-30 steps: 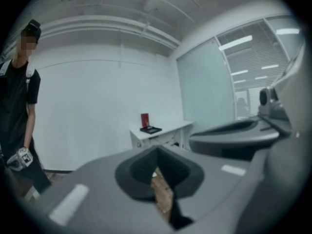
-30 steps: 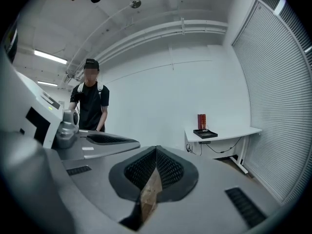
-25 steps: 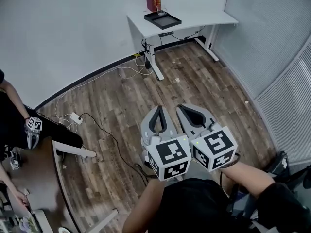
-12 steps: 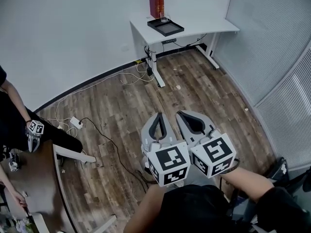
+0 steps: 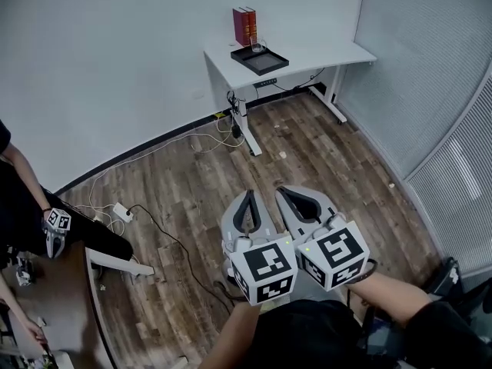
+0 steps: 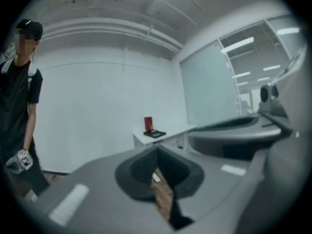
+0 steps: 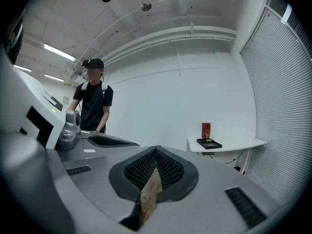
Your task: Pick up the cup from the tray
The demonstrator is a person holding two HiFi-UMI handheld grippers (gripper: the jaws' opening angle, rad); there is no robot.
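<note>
A power strip lay on the wood-plank floor at left. Lower centre, the left gripper and right gripper each had jaws pressed together, holding nothing. Upper centre, the cup stood at the far corner of the black tray on the white desk, just before red books; slatted blinds filled the right edge

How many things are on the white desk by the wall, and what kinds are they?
On the white desk:
red books: 2
black tray: 1
cup: 1
Total: 4
</note>
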